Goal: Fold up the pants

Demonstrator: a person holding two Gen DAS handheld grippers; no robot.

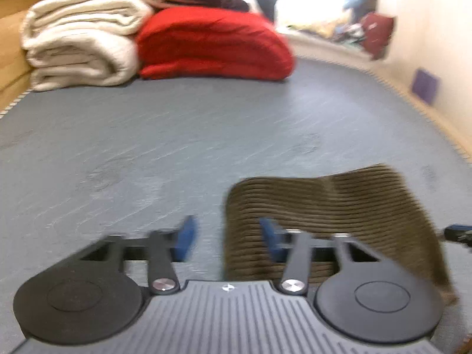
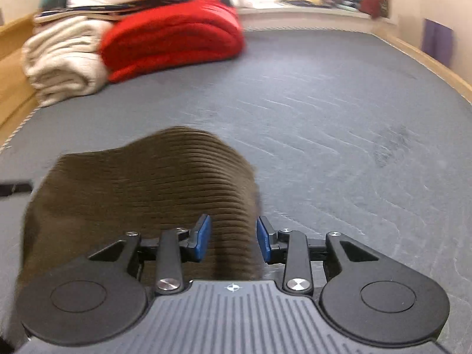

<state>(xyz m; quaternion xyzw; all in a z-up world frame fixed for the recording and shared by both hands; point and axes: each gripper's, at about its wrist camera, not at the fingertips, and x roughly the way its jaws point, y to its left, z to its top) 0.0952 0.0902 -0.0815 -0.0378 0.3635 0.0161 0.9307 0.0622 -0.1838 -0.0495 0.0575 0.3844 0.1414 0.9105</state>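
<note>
Left wrist view: my left gripper [image 1: 225, 240] stands partly open, nothing pinched. The brown pants [image 1: 333, 209] arch off the grey mattress [image 1: 177, 135] at four o'clock, their left edge in the gap, pads not pressing. Risk: the raised fold could sag or slide. I tilt down.

Right wrist view: my right gripper [image 2: 233, 239] is partly open over the pants [image 2: 141, 183], which spread toward nine o'clock; pads apart, no grip. Closing crooked could bunch the ribbed cloth. I tilt down.

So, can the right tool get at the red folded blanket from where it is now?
Probably yes: between the right tool and the red folded blanket lies only the brown ribbed pants and bare grey mattress, though it must travel far forward.
</note>
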